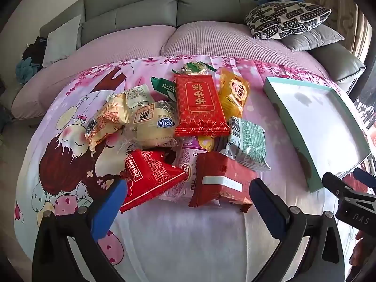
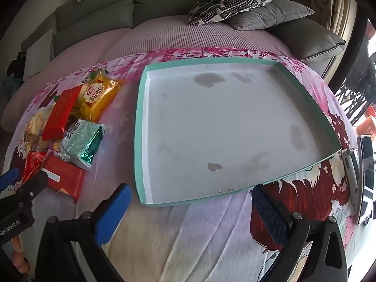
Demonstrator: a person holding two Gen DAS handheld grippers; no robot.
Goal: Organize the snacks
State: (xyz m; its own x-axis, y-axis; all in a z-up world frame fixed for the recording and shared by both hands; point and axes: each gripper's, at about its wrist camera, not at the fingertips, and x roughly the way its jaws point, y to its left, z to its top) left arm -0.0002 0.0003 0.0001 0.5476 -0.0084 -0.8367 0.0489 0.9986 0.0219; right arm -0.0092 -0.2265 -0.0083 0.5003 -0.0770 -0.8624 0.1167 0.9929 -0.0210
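Snack packets (image 1: 188, 127) heaped left of teal tray (image 2: 141, 108), not yet sorted. Tray bare inside, set close for short transfers. Left gripper (image 1: 188, 202) spread wide, framing nearest red packet (image 1: 221, 181). Right gripper (image 2: 190, 209) agape, empty, at tray's near edge.

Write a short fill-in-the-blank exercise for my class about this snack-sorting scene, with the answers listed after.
1. The snack packets lie in a pile to the ____ of the tray.
2. The tray's rim is ____ in colour.
3. The tray holds ____ snacks so far.
4. Both the left gripper and right gripper are ____.

Answers: left; green; no; open
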